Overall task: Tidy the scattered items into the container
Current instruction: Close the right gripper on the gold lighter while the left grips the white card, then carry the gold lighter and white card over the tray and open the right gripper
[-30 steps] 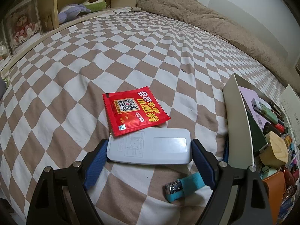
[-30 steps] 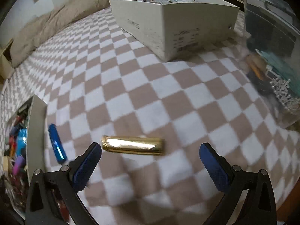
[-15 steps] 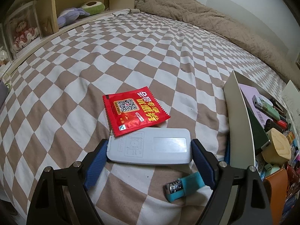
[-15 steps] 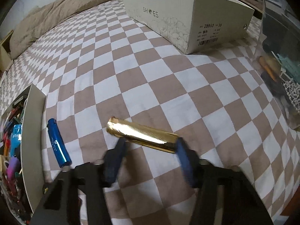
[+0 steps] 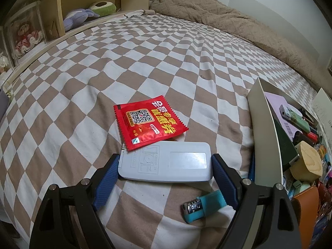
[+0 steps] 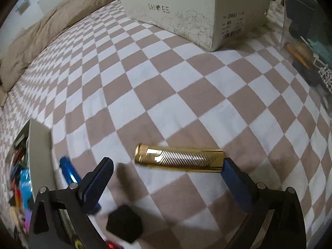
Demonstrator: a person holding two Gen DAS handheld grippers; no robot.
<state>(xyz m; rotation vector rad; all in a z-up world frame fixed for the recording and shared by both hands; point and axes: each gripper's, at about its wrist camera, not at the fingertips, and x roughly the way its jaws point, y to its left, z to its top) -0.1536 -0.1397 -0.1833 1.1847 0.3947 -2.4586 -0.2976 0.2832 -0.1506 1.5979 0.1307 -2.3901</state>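
A white remote (image 5: 166,161) lies flat on the checked bedspread, and my left gripper (image 5: 165,166) is shut on it, one blue pad against each short end. A red sachet (image 5: 147,122) overlaps the remote's far left corner. A small teal-banded lighter (image 5: 203,205) lies under the right finger. In the right wrist view a gold ribbed lighter (image 6: 178,158) lies between the jaws of my right gripper (image 6: 166,166), which are opening. The right pad is at its end; the left pad stands clear of it. The open cardboard container (image 5: 263,124) holds several small items.
A blue pen (image 6: 69,173) lies beside the container's wall (image 6: 39,145). A blurred black block (image 6: 124,226) shows near the bottom edge. A white shoe box (image 6: 186,10) stands farther off and a clear bag (image 6: 307,41) lies at the right. A beige blanket (image 5: 228,20) covers the bed's far side.
My right gripper came down over the gold lighter, its jaws narrowed around it, then widened again. A black block has appeared below them. The left gripper and remote stayed still.
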